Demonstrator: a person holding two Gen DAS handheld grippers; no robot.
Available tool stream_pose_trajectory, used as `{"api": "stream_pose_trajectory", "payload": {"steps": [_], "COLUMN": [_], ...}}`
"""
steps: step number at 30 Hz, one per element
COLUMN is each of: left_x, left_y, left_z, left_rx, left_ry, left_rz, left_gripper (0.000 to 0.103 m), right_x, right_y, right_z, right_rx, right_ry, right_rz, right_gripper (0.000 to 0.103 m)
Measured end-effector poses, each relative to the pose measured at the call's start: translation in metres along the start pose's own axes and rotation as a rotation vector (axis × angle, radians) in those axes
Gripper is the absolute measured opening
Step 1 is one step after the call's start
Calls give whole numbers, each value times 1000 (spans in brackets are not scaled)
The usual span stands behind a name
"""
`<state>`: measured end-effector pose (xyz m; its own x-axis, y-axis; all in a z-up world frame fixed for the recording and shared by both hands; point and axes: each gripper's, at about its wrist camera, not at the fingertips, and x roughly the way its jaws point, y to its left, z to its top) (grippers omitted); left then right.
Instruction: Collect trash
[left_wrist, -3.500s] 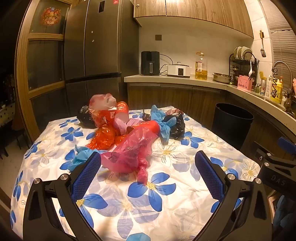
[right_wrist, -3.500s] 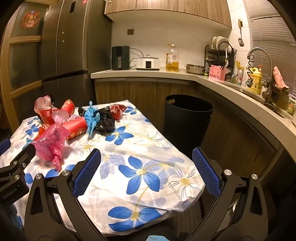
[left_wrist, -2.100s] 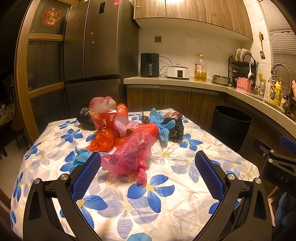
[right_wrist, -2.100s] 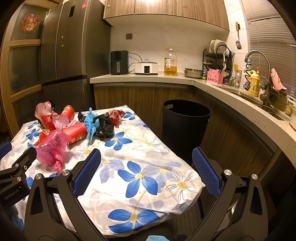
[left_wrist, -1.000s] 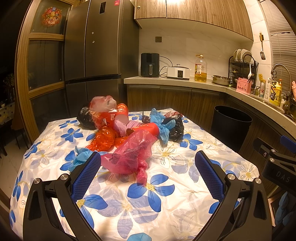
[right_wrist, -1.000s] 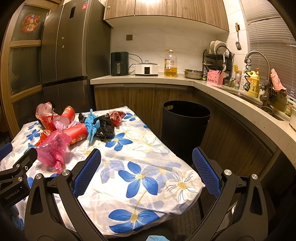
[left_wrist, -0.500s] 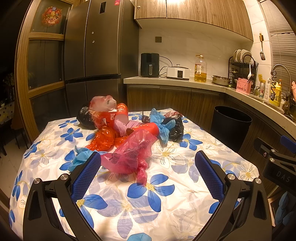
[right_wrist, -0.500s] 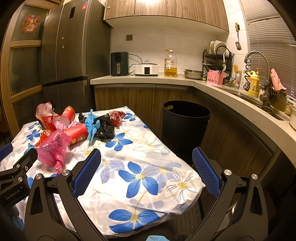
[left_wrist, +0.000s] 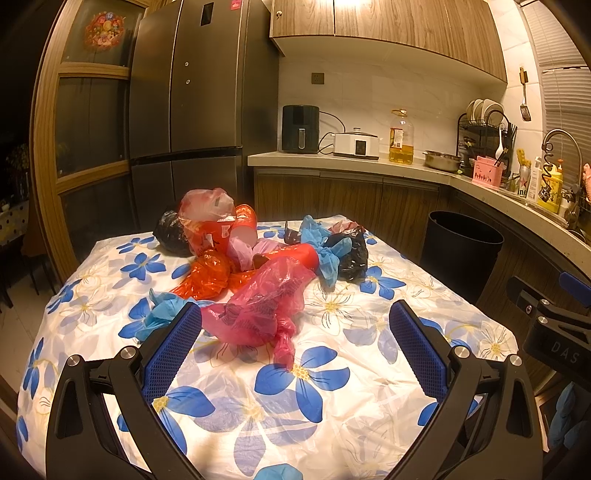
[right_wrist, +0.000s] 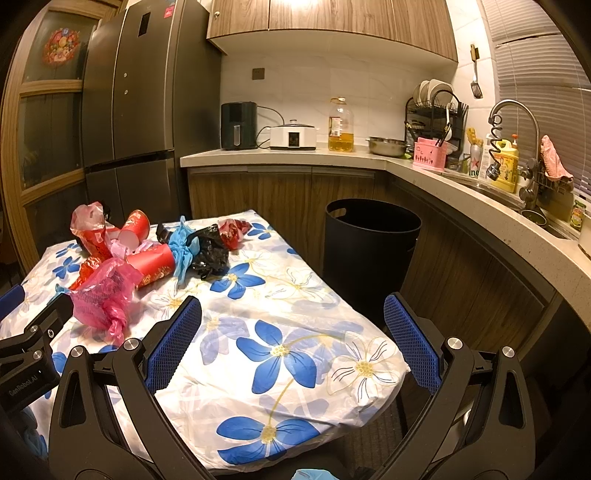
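Both tools, left (left_wrist: 295, 332) and right (right_wrist: 292, 328), hover with fingers spread wide and empty over the near edge of a flower-clothed counter (left_wrist: 332, 398). Trash (left_wrist: 258, 266) — pink bag (left_wrist: 258, 306), red cups, blue gloves, black bags — lies heaped at the counter's far side, well apart from the black bin (right_wrist: 369, 236) on the floor.

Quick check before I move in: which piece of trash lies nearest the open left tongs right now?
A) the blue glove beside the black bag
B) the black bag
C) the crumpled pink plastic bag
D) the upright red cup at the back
C: the pink plastic bag lies at the front of the pile, just ahead of the open left tongs, while the other items sit farther back on the table.
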<state>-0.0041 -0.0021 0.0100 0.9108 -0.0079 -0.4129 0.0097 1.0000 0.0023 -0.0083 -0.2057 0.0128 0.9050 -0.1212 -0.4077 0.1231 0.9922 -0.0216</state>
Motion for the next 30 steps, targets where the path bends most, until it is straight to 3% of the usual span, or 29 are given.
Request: {"api": "stream_pose_trajectory", "payload": {"steps": [18, 30], "left_x": [11, 33], "left_y": [5, 47], "left_z": [-7, -21], "left_rx": [-21, -119], "left_ry": [3, -15], "left_rz": [5, 95], "left_gripper": [98, 98], "right_x": [14, 55], "right_y": [1, 25], "right_z": [-5, -13], "right_rx": [0, -18], "right_ry": [19, 21], "right_rz": [9, 126], "right_gripper": [98, 98]}}
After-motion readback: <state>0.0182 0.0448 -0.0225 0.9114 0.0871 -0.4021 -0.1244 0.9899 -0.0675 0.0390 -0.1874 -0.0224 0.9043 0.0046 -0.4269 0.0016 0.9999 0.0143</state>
